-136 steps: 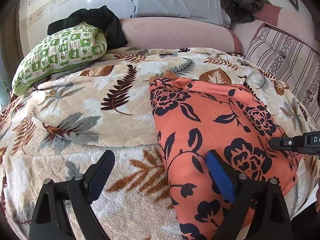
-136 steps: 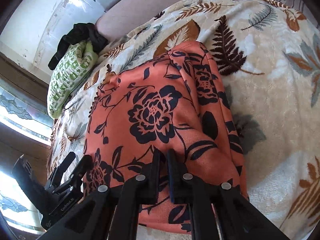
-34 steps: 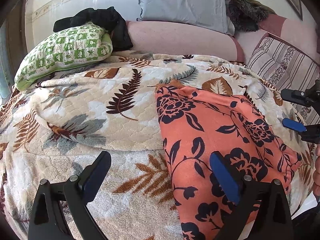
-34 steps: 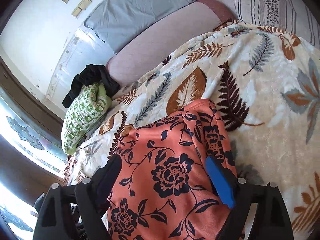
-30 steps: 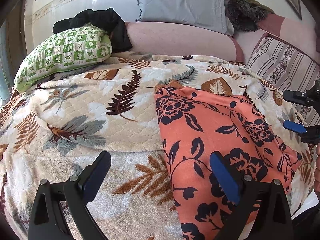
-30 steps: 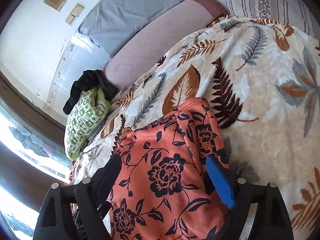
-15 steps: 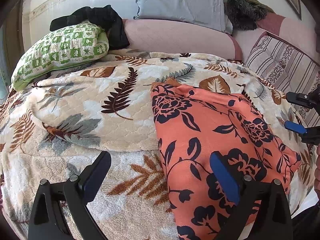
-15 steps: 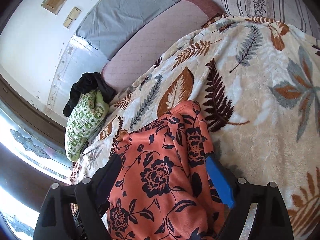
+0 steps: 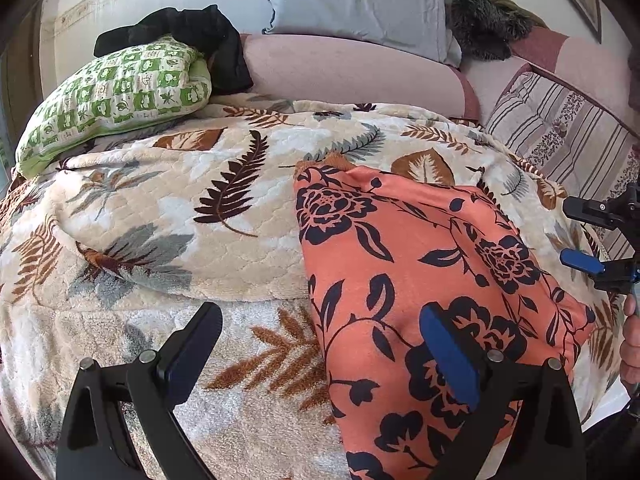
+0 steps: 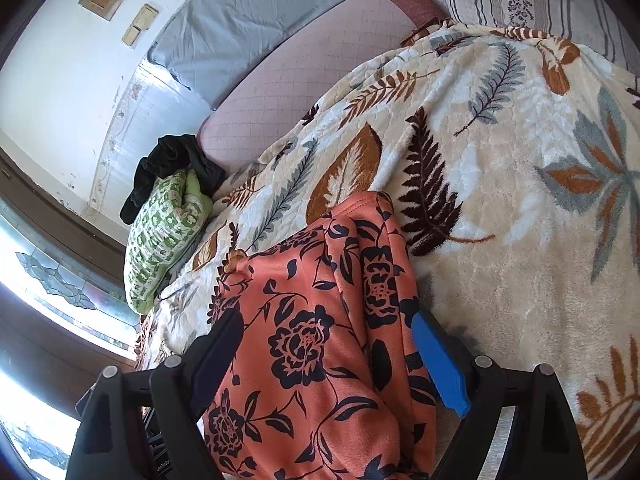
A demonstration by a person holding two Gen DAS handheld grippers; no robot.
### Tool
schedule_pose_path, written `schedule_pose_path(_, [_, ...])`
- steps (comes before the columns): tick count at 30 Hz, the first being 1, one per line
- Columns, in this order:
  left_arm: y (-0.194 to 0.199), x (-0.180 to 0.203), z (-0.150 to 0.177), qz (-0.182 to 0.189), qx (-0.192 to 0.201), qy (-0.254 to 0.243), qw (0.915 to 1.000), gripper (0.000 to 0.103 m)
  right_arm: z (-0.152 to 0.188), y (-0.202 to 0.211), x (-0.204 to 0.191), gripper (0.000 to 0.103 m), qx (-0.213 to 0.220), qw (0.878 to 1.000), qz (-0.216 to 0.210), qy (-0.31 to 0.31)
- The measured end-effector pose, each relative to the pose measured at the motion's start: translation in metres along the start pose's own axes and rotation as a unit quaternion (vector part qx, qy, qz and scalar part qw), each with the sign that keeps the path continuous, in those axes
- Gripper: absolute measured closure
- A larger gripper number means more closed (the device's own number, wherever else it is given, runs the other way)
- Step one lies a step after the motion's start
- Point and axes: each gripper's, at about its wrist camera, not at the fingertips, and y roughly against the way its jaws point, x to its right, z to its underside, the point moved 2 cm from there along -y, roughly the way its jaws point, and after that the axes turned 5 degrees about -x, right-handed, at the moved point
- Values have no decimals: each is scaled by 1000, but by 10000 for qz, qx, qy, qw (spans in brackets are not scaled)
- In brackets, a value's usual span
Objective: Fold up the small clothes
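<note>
The left hand-held gripper (image 9: 320, 344) is wide open and holds nothing; its dark finger sits over the leaf-print blanket (image 9: 168, 216) and its blue-padded finger (image 9: 448, 356) over the near part of the orange floral garment (image 9: 420, 264). The right hand-held gripper (image 10: 324, 356) is likewise spread wide and empty, straddling the same garment from its right side, the blue pad (image 10: 440, 364) close to the garment's right edge, where the cloth looks doubled over.

The garment lies on the bed, to the right of the middle, its near end draping over the bed's edge and its far end tapering to a narrow corner on the blanket. It appears already folded lengthwise at least once.

The step in hand seems to be taking a fresh hold for the next fold. To do it well, each gripper should pinch all layers at a near corner, not just the top one, so the stack does not slide apart. Lift only enough to clear the plush blanket, which will likely drag at the fabric, then carry the near end towards the far end with both corners level. Lay it down edge to edge before letting go.

Far left, a green patterned pillow (image 9: 116, 92) lies well apart from the work.
</note>
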Motion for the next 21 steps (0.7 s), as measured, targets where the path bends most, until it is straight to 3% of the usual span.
schedule_pose_path(21, [-7, 7, 2, 43, -124, -149, 9998, 4, 5, -7, -1, 15, -246, 9995, 13, 219])
